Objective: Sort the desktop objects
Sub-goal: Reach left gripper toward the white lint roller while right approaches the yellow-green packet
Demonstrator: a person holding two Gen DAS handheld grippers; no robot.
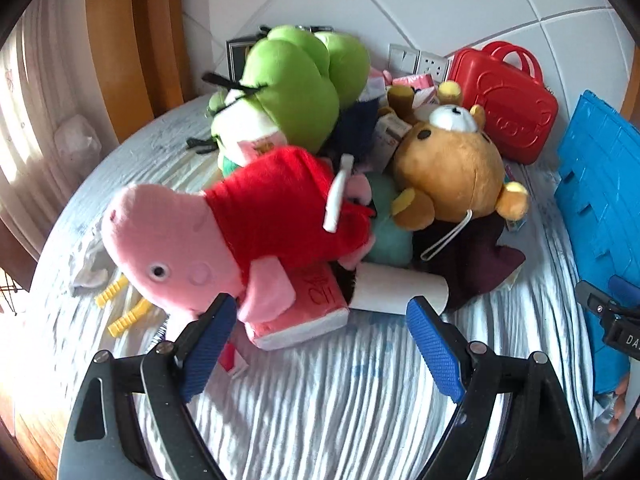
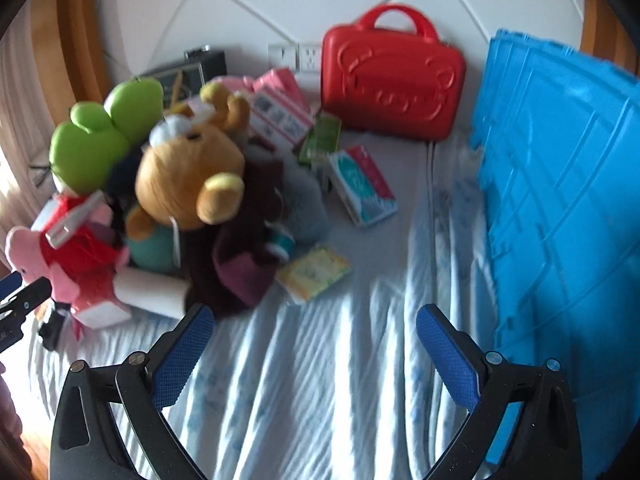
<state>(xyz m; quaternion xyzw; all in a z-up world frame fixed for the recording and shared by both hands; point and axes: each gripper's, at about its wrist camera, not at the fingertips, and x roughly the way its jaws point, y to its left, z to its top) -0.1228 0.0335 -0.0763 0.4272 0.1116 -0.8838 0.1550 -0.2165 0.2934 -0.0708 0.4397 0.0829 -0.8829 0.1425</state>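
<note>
Setting: home bedroom. Evidence: bed (image 2: 320,360) with rumpled striped sheet, padded white headboard (image 2: 280,8), wall sockets (image 2: 298,56) at its base, curtain (image 1: 24,120) by a sunlit window, plush toys (image 1: 280,208) heaped on the sheet.

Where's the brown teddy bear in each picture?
Left wrist view: bear, right of centre, beside the pink pig.
Right wrist view: bear, left of centre, atop the toy pile.
Shared landmark: the red case behind it, against the wall.
</note>
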